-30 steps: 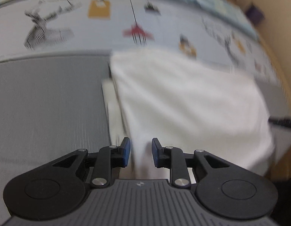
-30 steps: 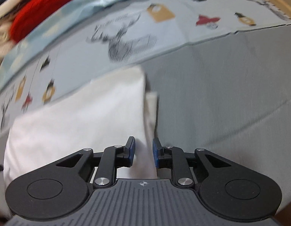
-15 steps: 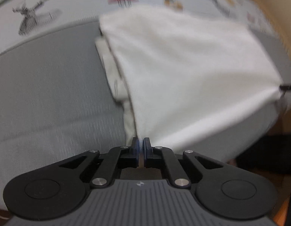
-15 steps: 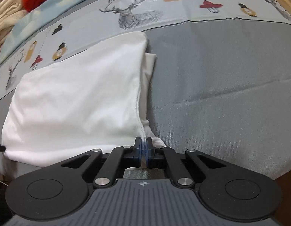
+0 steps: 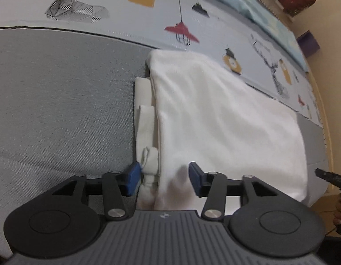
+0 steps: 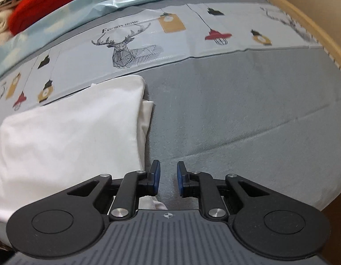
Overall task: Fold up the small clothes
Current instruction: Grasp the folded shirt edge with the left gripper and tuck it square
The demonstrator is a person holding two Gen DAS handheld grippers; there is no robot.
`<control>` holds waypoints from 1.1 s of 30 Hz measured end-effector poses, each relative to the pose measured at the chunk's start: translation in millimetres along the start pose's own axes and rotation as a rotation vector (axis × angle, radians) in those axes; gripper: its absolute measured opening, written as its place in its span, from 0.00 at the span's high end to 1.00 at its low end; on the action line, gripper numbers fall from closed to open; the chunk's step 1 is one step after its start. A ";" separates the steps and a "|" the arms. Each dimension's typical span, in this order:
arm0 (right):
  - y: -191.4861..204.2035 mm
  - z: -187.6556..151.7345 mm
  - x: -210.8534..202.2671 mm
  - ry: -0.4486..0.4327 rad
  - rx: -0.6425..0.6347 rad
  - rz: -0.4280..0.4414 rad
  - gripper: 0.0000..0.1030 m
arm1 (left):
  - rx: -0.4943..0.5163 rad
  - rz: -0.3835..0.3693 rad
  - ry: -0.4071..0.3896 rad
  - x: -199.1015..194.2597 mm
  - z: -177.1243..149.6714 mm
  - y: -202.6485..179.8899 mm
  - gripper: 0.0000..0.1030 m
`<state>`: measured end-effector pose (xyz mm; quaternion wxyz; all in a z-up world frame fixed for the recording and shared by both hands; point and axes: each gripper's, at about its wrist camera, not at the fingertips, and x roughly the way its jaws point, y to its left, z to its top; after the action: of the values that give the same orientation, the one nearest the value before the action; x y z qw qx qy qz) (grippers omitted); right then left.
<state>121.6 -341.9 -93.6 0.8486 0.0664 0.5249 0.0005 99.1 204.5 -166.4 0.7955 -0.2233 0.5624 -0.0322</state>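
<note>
Fold laid flat, both grippers just opening. Left gripper (image 5: pixel 163 177) wide, garment (image 5: pixel 225 121) edge loose between pads. Right gripper (image 6: pixel 168 177) narrow, empty, garment just left. Tidying or another fold probably left.

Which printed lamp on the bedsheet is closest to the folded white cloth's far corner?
The red lamp hanging on the long black cord, just beyond the folded white cloth; the small black lamp sits farther back.
</note>
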 end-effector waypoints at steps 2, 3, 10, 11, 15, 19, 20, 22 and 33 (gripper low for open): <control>-2.6 3.1 2.0 0.002 0.008 0.007 0.84 | -0.040 0.010 0.018 13.5 4.6 5.8 0.45; -2.9 5.4 3.9 0.001 0.005 0.009 0.84 | -0.068 0.011 0.028 21.1 4.6 7.3 0.45; -1.9 15.2 9.0 -0.009 0.012 0.010 0.84 | -0.052 -0.004 0.011 32.7 20.5 5.9 0.51; -1.3 16.4 9.5 -0.011 0.016 0.007 0.84 | -0.035 0.002 0.008 32.2 20.2 4.4 0.59; 3.0 19.8 10.2 -0.020 0.034 0.000 0.84 | -0.017 -0.012 0.003 31.5 21.1 4.6 0.78; 8.0 23.7 -2.5 -0.098 0.078 -0.019 0.84 | 0.018 -0.007 -0.020 23.3 17.8 -1.0 0.81; 8.7 25.1 -7.3 -0.120 0.092 -0.011 0.84 | 0.017 -0.009 -0.029 20.6 17.5 -1.7 0.82; 12.9 29.8 -18.5 -0.158 0.093 -0.002 0.84 | 0.005 -0.010 -0.057 11.5 16.2 0.5 0.82; 48.5 13.9 -40.9 -0.269 -0.080 -0.043 0.84 | 0.130 0.534 -0.140 -43.8 -0.5 21.3 0.84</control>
<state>119.0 -298.3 -45.6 0.9130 0.0206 0.4073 -0.0056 78.4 236.7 -136.3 0.8253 -0.0177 0.5419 0.1579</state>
